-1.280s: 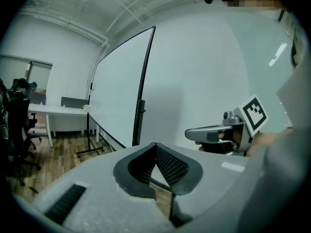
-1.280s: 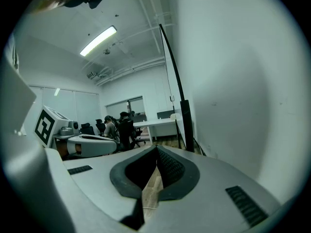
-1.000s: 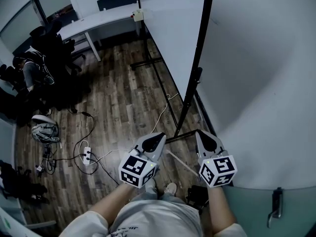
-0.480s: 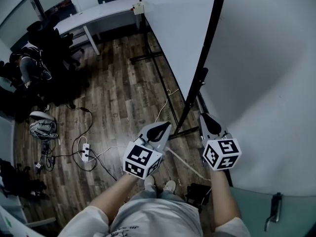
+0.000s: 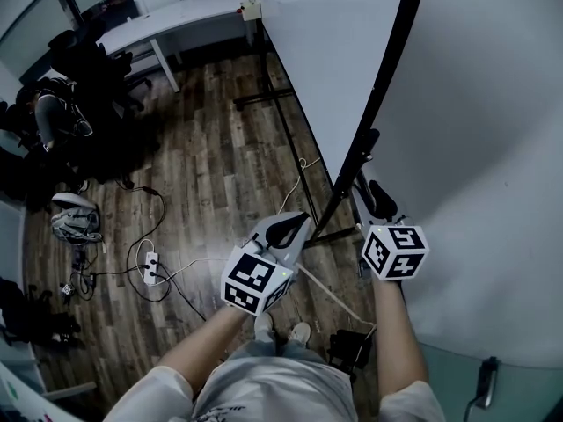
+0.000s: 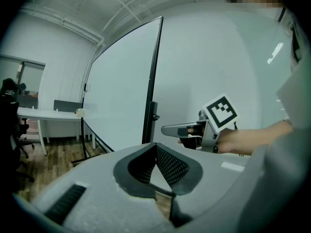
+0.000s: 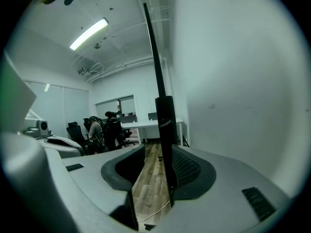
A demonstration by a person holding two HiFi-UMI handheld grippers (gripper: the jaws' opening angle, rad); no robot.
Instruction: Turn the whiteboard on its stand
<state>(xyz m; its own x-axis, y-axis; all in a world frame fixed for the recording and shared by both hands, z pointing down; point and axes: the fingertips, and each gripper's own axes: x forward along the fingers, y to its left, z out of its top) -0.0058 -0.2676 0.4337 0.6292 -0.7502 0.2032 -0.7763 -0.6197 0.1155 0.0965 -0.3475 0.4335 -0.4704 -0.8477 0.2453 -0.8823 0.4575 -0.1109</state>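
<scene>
The whiteboard (image 5: 325, 60) stands upright on its black stand (image 5: 264, 102), its black side frame (image 5: 387, 95) running down towards me. My right gripper (image 5: 376, 199) is at that frame's lower part. In the right gripper view the black frame (image 7: 164, 130) stands between the jaws of my right gripper (image 7: 158, 166), close against the right pad with a gap on the left; the jaws are opening. My left gripper (image 5: 286, 229) hovers left of the frame over the floor. In the left gripper view, my left gripper (image 6: 155, 152) has its tips together, holding nothing.
A white wall (image 5: 493, 148) lies close behind the board on the right. A desk (image 5: 176, 20) stands at the far end, and office chairs with a seated person (image 5: 53, 112) at the left. A power strip with cables (image 5: 149, 275) lies on the wooden floor.
Both grippers have moved forward and up towards the board's black side frame. The right gripper now reaches the frame.
</scene>
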